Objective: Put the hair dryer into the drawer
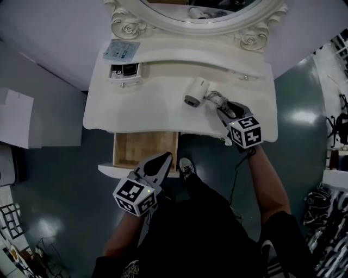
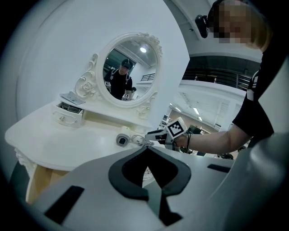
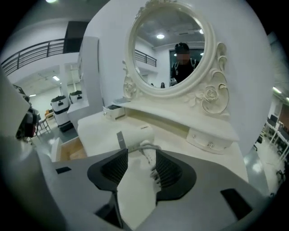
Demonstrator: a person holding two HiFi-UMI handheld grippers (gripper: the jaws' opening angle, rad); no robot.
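Note:
The white hair dryer (image 1: 194, 92) lies on the white vanity top (image 1: 141, 108), nozzle toward the front edge, its handle and coiled cord pointing right. My right gripper (image 1: 216, 102) reaches in from the right. In the right gripper view the handle (image 3: 145, 155) sits between the open jaws of the right gripper (image 3: 137, 158), close against the right pad with a gap at the left pad. The wooden drawer (image 1: 144, 149) under the top stands pulled out and holds nothing. My left gripper (image 1: 162, 158) hovers at the drawer's front right corner, its tips together and holding nothing.
A small drawer box (image 1: 124, 71) stands open at the vanity's back left, with a flat packet (image 1: 120, 50) behind it. The oval mirror (image 1: 201, 11) rises at the back. A small knobbed drawer (image 3: 210, 143) sits at the right. A shoe (image 1: 186, 167) is beside the big drawer.

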